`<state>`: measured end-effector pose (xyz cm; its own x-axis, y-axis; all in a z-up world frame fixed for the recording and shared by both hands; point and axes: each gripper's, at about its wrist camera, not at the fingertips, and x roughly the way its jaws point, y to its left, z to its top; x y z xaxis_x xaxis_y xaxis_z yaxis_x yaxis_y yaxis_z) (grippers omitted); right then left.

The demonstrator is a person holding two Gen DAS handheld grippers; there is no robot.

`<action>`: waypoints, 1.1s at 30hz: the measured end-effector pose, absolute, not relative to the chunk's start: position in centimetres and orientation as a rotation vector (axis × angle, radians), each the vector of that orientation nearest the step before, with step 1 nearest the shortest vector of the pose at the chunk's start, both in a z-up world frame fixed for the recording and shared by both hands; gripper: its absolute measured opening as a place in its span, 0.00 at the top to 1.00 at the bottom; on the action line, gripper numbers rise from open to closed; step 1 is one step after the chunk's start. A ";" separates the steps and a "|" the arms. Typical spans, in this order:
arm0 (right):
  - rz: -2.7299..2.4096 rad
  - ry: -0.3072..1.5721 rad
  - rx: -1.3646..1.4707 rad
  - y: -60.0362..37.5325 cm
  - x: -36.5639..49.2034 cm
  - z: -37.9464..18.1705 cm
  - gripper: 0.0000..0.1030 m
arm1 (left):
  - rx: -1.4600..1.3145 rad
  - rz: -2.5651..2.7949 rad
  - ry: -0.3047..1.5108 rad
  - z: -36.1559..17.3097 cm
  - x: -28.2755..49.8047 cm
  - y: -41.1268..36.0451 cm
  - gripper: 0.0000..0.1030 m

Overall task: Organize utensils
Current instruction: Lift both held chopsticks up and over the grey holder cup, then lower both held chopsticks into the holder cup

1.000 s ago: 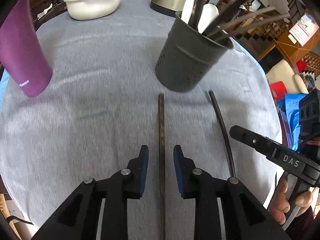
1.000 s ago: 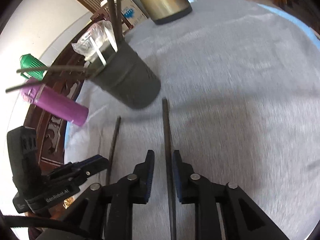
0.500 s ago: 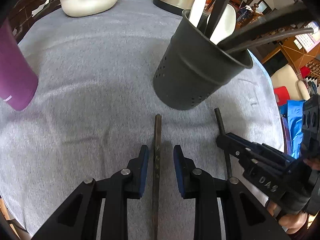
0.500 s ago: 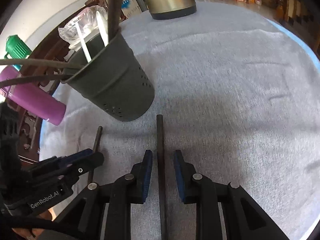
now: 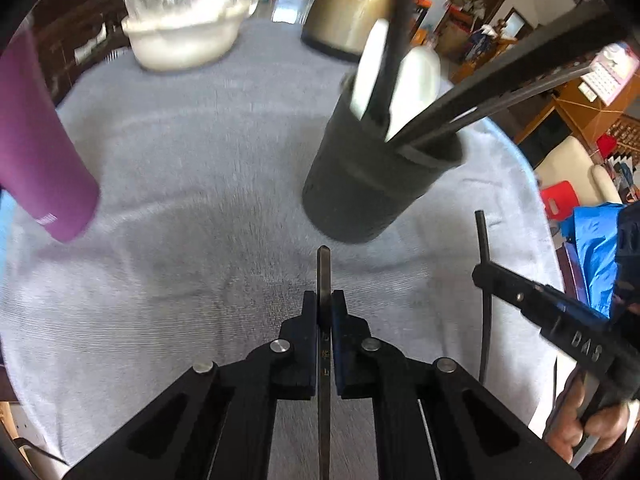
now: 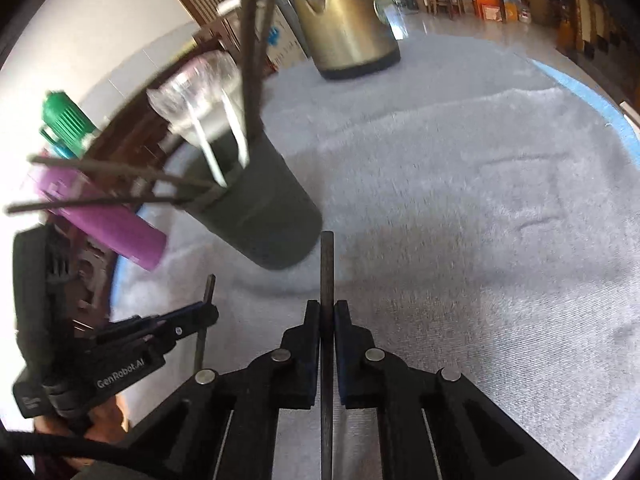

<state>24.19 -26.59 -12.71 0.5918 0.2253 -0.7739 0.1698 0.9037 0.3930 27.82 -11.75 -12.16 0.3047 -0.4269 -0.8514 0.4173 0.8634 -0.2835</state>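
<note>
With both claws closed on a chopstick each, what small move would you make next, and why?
Probably lift both and tip them toward the dark utensil holder. The left claw grips one chopstick, the right claw the other chopstick; each tip points at the holder's base, below its rim.

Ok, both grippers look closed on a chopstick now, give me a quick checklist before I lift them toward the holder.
1. Left gripper shut on its chopstick: ok.
2. Right gripper shut on its chopstick: ok.
3. Chopsticks straight between the fingers, tips forward: ok.
4. Black utensil holder upright on the grey cloth: ok.
5. Room in the holder among the white spoons and dark chopsticks: cannot tell.
6. Grippers clear of each other: ok, side by side, apart.
</note>
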 end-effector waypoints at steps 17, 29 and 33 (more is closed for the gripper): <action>0.074 0.458 0.483 -27.3 19.6 -1.4 0.93 | -0.052 -0.597 0.764 1.0 22.4 -7.3 0.95; 0.017 0.224 0.388 -25.9 19.4 4.7 0.93 | -0.057 -0.531 0.591 7.1 23.3 -4.6 0.95; -0.011 0.164 0.361 -25.4 19.7 6.0 0.93 | -0.054 -0.495 0.533 8.5 24.4 -3.9 0.95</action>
<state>19.73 -25.38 5.95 0.9866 0.0189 -0.1620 0.0397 0.9356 0.3507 24.40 -3.87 8.47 0.7473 -0.4658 -0.4739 0.4382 0.8816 -0.1754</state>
